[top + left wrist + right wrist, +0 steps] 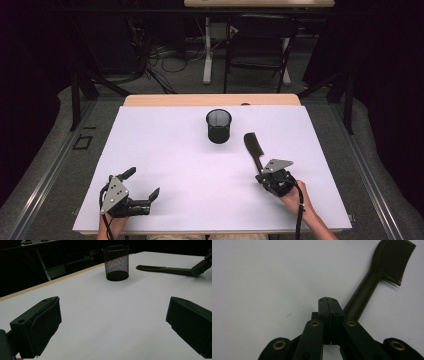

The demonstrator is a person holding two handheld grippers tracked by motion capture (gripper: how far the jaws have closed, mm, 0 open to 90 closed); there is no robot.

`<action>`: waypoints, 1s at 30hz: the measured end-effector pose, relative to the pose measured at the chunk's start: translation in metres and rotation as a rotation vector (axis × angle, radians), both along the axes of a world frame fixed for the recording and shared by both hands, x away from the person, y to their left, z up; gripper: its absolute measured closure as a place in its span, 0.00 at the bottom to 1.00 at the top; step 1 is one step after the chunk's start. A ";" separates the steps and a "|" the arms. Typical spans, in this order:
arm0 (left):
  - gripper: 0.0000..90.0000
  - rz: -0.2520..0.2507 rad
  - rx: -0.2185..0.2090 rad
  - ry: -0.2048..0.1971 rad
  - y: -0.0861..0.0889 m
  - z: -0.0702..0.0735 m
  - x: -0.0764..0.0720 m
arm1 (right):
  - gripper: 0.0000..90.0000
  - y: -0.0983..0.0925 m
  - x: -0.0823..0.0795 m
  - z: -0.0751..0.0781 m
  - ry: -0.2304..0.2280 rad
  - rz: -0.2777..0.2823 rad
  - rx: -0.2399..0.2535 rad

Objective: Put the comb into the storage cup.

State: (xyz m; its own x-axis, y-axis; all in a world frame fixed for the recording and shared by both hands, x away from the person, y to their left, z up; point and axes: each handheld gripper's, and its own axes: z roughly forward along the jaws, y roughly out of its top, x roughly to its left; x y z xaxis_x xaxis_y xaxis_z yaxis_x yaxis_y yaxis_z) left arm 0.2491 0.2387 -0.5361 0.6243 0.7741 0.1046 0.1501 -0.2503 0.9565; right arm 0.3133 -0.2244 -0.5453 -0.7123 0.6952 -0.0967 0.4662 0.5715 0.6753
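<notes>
A dark comb (pixel 253 147) lies flat on the white table (pixel 175 165), right of centre, teeth end away from me; it also shows as the comb (pixel 387 262) and the comb (pixel 162 269). My right gripper (pixel 261 175) sits at the comb's handle end. Its jaws are pressed together at the right gripper's tips (pixel 328 301) with nothing between them, and the handle runs under the right jaw. A black mesh cup (pixel 219 126) stands upright at the middle back, also seen as the mesh cup (pixel 116 262). My left gripper (pixel 142 183) rests near the front left, open and empty (pixel 112 325).
The table's wooden far edge (pixel 210 100) shows beyond the white sheet. Past it stand a chair (pixel 260 45) and cables on the floor. Metal rails (pixel 60 160) run along both sides of the table.
</notes>
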 end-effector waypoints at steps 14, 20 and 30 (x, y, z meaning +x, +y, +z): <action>0.00 0.000 0.001 0.000 0.000 0.000 0.000 | 1.00 -0.011 0.002 0.001 0.009 -0.048 -0.016; 0.00 -0.002 0.002 0.000 0.000 0.000 0.000 | 1.00 -0.014 0.003 0.002 0.005 -0.078 -0.023; 0.00 -0.002 0.003 -0.001 0.000 0.000 0.000 | 1.00 -0.019 0.004 0.003 -0.012 -0.105 -0.039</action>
State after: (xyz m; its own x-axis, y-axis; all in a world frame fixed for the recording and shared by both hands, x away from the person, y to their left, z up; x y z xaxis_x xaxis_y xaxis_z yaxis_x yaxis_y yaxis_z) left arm 0.2495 0.2388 -0.5363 0.6254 0.7729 0.1075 0.1485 -0.2532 0.9559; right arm 0.3178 -0.2434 -0.5428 -0.6341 0.7618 -0.1329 0.5170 0.5454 0.6597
